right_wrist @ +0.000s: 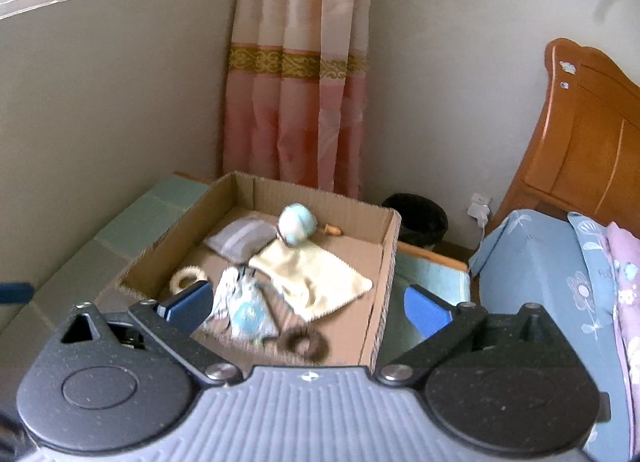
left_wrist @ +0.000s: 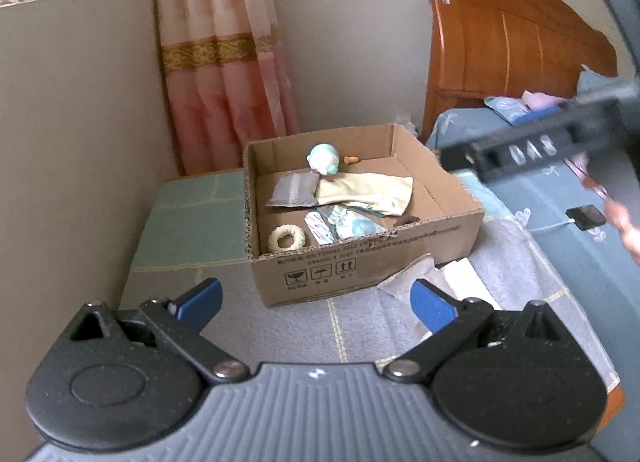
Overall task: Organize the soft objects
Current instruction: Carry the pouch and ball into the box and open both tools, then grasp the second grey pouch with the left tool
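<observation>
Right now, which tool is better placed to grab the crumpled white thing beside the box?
Left. The open left tool sits just short of the crumpled white thing; the right tool hangs over the box.

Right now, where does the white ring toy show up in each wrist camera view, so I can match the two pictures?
Left wrist view: the white ring toy lies in the near-left corner of the cardboard box, just left of center.
Right wrist view: the white ring toy sits at the box's left wall, partly behind the claw's left finger.
Shared landmark: the pale yellow cloth inside the box.
</observation>
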{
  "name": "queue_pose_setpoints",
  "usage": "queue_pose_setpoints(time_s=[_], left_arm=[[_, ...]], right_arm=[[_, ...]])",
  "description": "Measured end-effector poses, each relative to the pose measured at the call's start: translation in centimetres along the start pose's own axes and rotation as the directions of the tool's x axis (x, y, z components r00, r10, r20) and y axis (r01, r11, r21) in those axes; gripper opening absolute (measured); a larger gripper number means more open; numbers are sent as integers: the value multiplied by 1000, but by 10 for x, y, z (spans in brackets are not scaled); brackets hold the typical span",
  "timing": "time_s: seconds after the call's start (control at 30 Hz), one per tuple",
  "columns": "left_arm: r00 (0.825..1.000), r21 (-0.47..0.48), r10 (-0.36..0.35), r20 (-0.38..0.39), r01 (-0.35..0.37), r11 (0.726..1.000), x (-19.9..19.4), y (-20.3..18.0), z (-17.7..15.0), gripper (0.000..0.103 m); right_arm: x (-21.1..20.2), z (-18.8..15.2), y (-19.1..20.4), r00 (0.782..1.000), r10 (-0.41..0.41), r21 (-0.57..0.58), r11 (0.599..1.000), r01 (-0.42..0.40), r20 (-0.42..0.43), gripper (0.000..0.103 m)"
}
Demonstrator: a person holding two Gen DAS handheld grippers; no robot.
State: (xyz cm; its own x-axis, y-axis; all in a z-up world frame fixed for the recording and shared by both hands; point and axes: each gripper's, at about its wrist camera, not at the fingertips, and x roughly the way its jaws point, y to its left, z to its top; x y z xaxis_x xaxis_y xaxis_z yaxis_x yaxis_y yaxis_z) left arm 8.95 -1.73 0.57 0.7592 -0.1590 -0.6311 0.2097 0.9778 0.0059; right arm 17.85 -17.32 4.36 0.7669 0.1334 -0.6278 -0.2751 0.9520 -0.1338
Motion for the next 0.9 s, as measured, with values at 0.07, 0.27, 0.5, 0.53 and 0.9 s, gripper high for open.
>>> queue_pose_setpoints(time_s=[0.07, 0.27, 0.5, 0.53, 0.9], left_arm=[[1000, -12, 18, 12, -18, 1000, -1, -1, -3, 100], [999, -73, 47, -11, -48, 996, 3, 3, -19, 100], [997, -82, 26, -73, -32, 996, 19, -4, -33, 100], [997, -80, 20, -77, -26, 996, 21, -6, -33, 100], [992, -82, -6, -124, -5, 997, 41, -11, -39, 100]], right_arm=[[-7, -12, 0, 1000, -27, 12, 1000, 27, 5, 103], [-21, -61, -2, 993, -117, 73, 991, 116, 7, 103], [-6, -124, -9, 978, -184, 177, 964, 199, -97, 103], [-1, -131, -11, 976, -182, 196, 959, 203, -120, 103], [26, -151, 7, 984, -18, 188, 981, 51, -176, 103]])
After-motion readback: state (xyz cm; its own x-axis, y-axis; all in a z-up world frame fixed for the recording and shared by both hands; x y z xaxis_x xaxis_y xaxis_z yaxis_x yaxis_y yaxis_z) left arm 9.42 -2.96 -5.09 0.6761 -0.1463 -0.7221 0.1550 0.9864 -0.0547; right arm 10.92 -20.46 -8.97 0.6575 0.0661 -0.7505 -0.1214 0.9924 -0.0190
